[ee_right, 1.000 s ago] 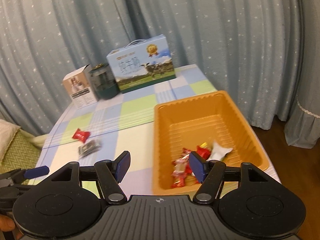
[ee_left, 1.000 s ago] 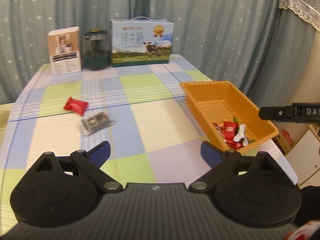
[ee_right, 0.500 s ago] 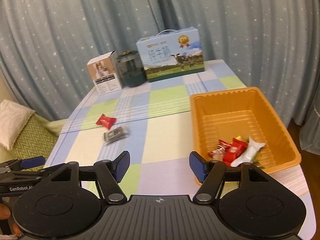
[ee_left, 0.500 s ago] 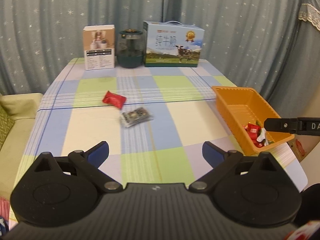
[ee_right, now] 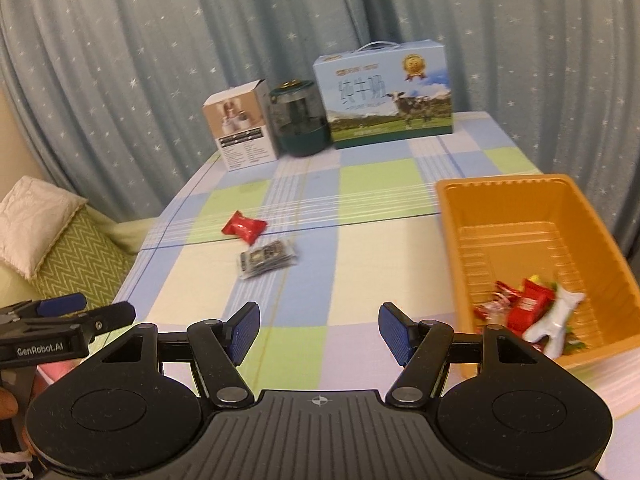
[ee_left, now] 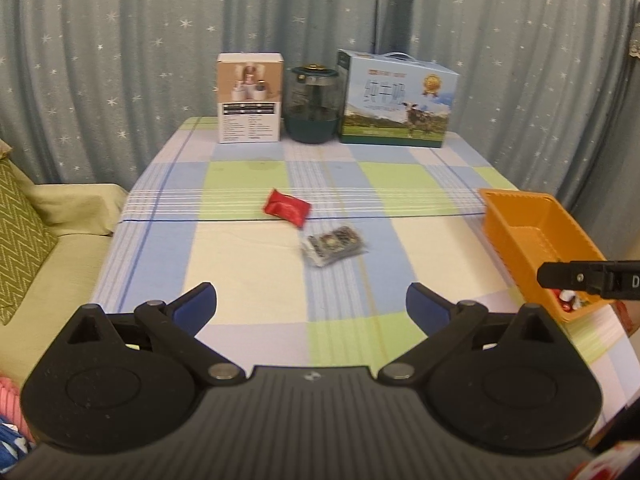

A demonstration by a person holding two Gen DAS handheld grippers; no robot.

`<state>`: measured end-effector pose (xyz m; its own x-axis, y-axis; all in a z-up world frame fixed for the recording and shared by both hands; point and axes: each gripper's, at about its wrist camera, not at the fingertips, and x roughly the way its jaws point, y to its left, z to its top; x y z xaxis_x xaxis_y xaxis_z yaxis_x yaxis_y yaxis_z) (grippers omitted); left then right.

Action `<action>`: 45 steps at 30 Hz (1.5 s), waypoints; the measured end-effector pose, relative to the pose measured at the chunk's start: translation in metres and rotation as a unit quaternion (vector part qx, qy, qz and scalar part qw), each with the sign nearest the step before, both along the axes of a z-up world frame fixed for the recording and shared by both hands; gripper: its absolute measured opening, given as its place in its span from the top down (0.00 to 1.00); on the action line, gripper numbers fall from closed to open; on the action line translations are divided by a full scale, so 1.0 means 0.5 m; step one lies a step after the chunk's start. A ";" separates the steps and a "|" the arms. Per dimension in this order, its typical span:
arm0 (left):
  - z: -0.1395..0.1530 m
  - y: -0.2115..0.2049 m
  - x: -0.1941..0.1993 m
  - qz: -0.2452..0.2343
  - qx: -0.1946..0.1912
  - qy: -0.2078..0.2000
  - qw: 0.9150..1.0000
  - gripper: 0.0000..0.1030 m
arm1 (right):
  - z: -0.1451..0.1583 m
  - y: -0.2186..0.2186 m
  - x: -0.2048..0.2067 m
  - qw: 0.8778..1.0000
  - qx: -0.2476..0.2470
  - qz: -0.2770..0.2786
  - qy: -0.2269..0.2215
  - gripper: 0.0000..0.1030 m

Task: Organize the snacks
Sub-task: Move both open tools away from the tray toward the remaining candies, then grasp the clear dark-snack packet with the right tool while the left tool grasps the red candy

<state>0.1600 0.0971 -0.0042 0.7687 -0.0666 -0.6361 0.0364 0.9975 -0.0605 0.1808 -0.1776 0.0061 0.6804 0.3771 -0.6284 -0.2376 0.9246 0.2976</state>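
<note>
Checked cloth covers the table [ee_left: 248,272], where a red packet [ee_left: 286,207] and a clear packet [ee_left: 334,243] touching its 5 o'clock corner lie mid-table, well ahead at 12 o'clock of both tongs. Left tongs [ee_left: 311,307] gape wide and empty; right tongs [ee_right: 319,334] stand moderately open, empty too. At 3 o'clock the orange tray [ee_right: 592,240] holds more snacks [ee_right: 528,308].

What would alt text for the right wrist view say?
The open right gripper points over a checked tablecloth toward a red snack packet and a clear-wrapped dark snack. An orange basket at right holds several snacks; two boxes and a jar stand behind.
</note>
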 end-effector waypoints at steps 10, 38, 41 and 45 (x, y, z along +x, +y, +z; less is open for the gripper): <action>-0.059 0.076 0.091 0.041 0.008 0.002 0.999 0.02 | -0.074 0.100 0.101 1.000 0.007 0.028 0.011 0.36; -0.178 0.181 0.243 0.107 -0.021 0.005 0.994 0.02 | -0.261 0.300 0.377 0.999 0.030 -0.021 0.031 0.48; -0.179 0.189 0.244 0.113 -0.032 0.006 0.993 0.02 | -0.261 0.331 0.383 1.000 -0.021 -0.003 0.013 0.48; -0.184 0.184 0.248 0.104 -0.028 0.014 0.994 0.02 | -0.273 0.373 0.370 0.994 -0.106 0.032 -0.017 0.48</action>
<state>0.2838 0.1889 -0.0964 0.7522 0.0568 -0.6565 -0.1734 0.9782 -0.1141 0.3657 0.0087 -0.1305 0.6817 0.2816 -0.6752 -0.3038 0.9486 0.0889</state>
